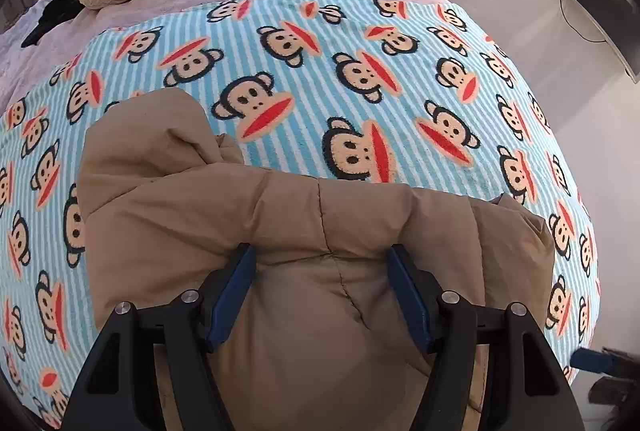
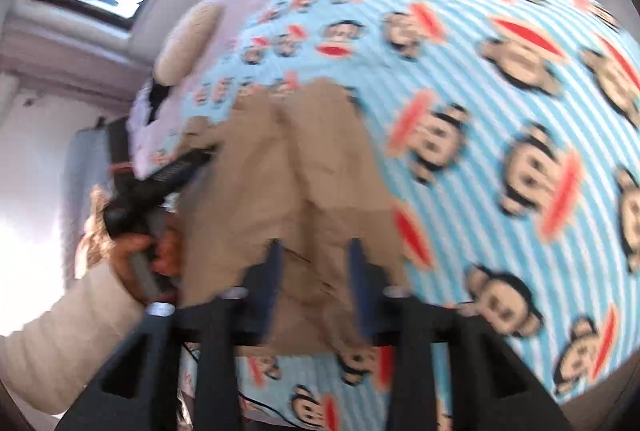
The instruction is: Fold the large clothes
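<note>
Mid-fold, tan puffer jacket (image 1: 304, 231) bunched on near edge of monkey-print blanket (image 1: 360, 71).
Left gripper (image 1: 322, 295) fingers apart, straddling a padded fold, not clearly pinching. Right gripper (image 2: 314, 271) fingers apart over jacket, nothing clamped; view blurred. Partly doubled over, lumpy, one end sticking out far-left. Remaining, by judgement: flatten, square up, final folds.
</note>
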Action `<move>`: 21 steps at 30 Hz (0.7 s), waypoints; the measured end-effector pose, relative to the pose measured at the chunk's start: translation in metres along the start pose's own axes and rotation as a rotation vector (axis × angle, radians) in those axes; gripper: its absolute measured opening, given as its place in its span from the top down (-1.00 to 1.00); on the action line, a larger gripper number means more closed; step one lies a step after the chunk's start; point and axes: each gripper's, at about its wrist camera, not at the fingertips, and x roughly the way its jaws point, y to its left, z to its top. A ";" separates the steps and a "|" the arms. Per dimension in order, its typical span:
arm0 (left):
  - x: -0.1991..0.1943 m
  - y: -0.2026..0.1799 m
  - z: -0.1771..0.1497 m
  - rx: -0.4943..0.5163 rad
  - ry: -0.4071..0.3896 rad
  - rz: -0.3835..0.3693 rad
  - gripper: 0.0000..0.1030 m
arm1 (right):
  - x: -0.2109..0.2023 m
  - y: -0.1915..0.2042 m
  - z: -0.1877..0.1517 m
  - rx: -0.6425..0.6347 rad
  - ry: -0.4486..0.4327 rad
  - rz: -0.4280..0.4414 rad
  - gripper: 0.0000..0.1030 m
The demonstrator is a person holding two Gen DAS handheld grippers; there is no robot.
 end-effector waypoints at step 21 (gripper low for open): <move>-0.077 0.021 -0.034 -0.042 -0.033 0.082 -0.32 | 0.113 -0.014 0.011 0.021 0.162 -0.065 0.76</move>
